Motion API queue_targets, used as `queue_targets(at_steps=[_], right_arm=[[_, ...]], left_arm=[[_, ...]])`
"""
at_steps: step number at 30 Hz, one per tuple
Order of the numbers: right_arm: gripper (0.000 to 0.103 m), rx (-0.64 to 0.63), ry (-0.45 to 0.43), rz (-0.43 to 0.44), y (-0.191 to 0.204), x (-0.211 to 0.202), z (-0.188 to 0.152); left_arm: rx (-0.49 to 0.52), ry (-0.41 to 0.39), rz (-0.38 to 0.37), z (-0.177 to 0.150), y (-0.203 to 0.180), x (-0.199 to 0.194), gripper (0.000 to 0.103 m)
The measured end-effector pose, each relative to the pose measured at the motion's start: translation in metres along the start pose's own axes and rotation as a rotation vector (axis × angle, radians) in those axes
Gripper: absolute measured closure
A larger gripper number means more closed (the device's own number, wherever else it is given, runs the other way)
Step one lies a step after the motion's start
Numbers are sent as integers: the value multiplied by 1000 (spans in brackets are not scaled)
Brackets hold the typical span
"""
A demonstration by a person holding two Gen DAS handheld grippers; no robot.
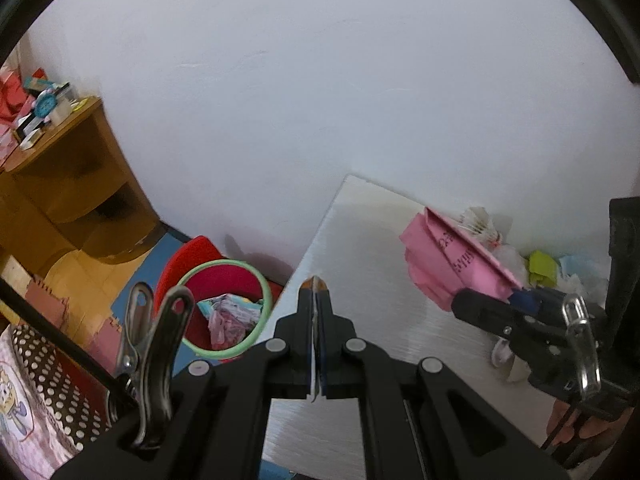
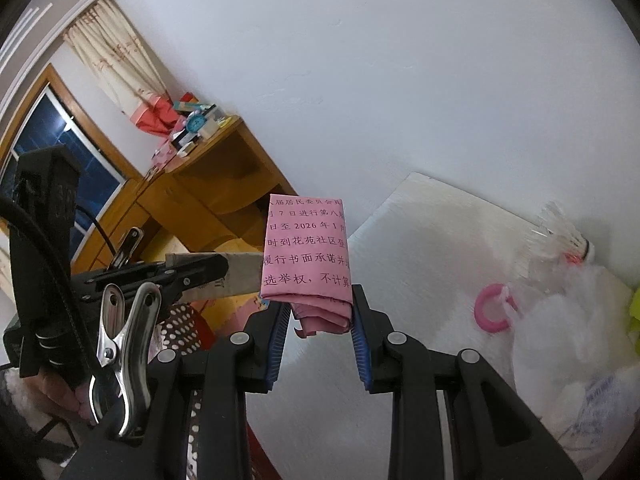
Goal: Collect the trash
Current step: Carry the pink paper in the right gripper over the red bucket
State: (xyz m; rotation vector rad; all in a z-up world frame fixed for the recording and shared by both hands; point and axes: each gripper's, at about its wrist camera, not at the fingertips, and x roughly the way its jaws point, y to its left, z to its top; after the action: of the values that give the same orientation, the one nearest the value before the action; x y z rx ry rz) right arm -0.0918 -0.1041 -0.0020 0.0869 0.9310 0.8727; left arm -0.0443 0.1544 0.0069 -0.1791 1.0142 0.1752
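While the left gripper [image 1: 316,286] sits at lower centre of the left wrist view, its fingers are pressed together on a thin flat strip whose edge shows between them; in the right wrist view the same gripper [image 2: 224,270] appears at centre left pinching a flat piece of grey-brown cardboard [image 2: 240,274] that juts toward the middle of the frame.

The right gripper [image 2: 318,308] stands at lower centre of its own view, its blue-padded fingers [image 2: 360,340] closed on the lower end of a folded pink paper [image 2: 306,248] printed with dark characters. The paper rises upright above the fingertips. In the left wrist view the same pink paper [image 1: 452,264] lies at centre right, held by the right gripper [image 1: 516,300] over the white table [image 1: 360,248].

A red bin with a green rim [image 1: 224,308], holding crumpled wrappers, stands on the floor at lower left of the left wrist view, just beside the table edge.

Remaining trash lies at the right edge of the table: a shuttlecock [image 2: 568,240], a pink ring [image 2: 494,310], white plastic wrap [image 2: 560,320] and a yellow-green scrap [image 1: 542,266].

A wooden desk [image 2: 208,184] stands against the wall at centre left.
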Motion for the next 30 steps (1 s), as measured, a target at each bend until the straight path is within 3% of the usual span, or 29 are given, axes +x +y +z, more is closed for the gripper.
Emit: queue_targets(at_steps=[8,16,24,30], right_arm=[[73,-26,45,46,-8,18,8],[73,-83,91,75,9,35,21],[73,-115,102,41,36,55,31],[73,-42,140,23,27,72,37]], left_arm=[[-93,-18,49,-2,24,-8,101],[-127,-19,56,-5,45,-9,101],[-124,-27,32,8,75,11,101],[-147,-40,30,20,111,34,101]])
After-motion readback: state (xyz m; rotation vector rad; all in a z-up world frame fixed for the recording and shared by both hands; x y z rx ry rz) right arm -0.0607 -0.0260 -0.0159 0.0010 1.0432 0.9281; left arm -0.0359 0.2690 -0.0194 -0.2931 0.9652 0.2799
